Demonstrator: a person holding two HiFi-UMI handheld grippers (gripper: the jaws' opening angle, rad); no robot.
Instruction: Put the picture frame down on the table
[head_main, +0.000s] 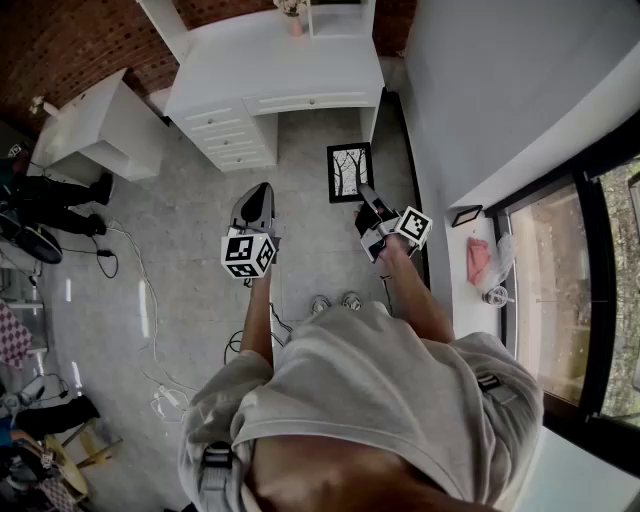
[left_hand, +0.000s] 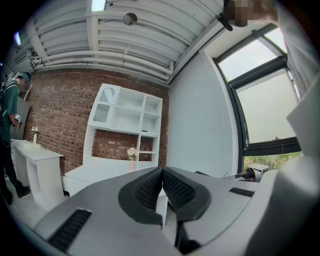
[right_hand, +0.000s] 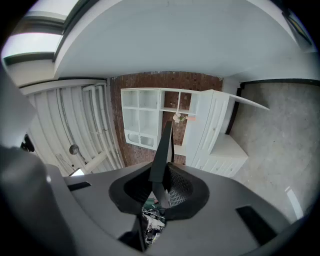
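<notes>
Head view: right claw (head_main: 364, 196) holds picture frame (head_main: 349, 172) by its lower edge, above the floor, well short of white counter (head_main: 290, 70). Left claw (head_main: 255, 192) beside it.
Left gripper view: jaws pressed together, empty.
Right gripper view: jaws pinch the frame's thin edge.
Suggest: carry over counter, lower flat, release only once supported.

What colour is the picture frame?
The picture frame is black, with black-and-white trees inside; clearest in the head view.

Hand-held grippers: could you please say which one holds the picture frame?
The right hand-held gripper: it clamps the picture frame by its edge; the left hand-held gripper is shut, empty.
</notes>
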